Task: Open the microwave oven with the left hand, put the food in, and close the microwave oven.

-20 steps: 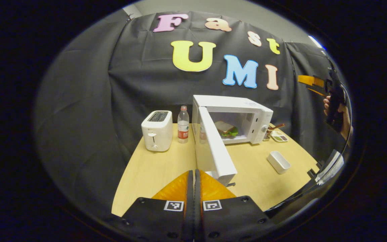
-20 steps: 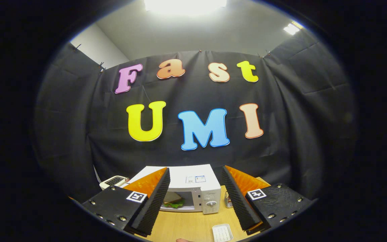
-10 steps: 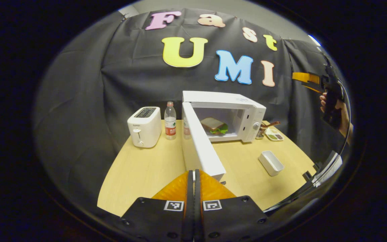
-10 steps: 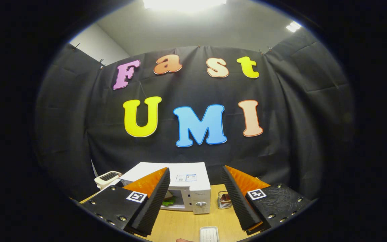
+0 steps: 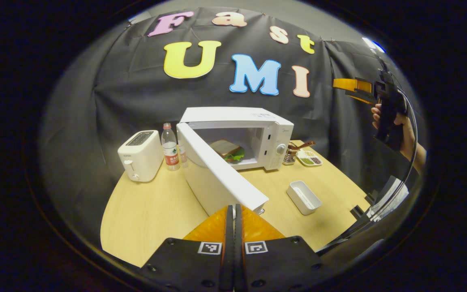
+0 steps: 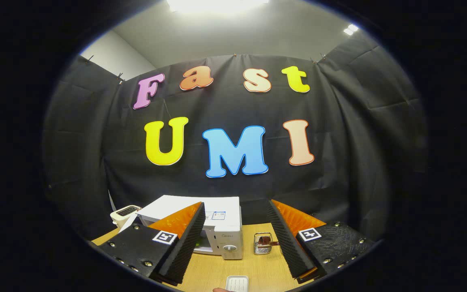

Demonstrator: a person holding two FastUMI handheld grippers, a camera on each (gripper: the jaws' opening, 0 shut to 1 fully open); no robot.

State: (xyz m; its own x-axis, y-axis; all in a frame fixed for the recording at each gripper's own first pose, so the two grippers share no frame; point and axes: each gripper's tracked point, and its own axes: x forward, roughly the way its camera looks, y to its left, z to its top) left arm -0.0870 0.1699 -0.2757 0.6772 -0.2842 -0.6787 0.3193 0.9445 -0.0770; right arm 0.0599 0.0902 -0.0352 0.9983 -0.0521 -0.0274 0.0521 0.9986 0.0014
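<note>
White microwave oven [image 5: 253, 134], left gripper view: stands at the back of the wooden table [image 5: 152, 207], door [image 5: 217, 174] swung out toward the camera. Sandwich [image 5: 227, 151] lies inside the cavity, so the food is already in. Left gripper [image 5: 233, 215]: fingers pressed together, holding nothing, tips just at the door's free outer edge; contact cannot be told. Against the picture a second ago, the door stands at a wider slant across the view and the whole scene has slid leftward, which reads as the gripper coming round to the door's outer face. Judgement: loading is done, only the closing push remains. White toaster [image 5: 140, 155] and water bottle [image 5: 170, 148] stand left of the oven; empty white tray [image 5: 304, 197] front right; small condiment dish [image 5: 310, 159] and wire holder [image 5: 289, 156] beside the control panel. Right gripper [image 5: 357, 90] held high at right by a hand [image 5: 395, 125], well apart from the table.

Right gripper view: right gripper [image 6: 235, 233], fingers apart, empty, aimed above the oven [image 6: 221, 231]. Oven has drifted left between its fingers compared with a second ago; its cavity is mostly hidden now. Toaster [image 6: 125, 213] far left; white tray [image 6: 236, 283] at the lower edge.
</note>
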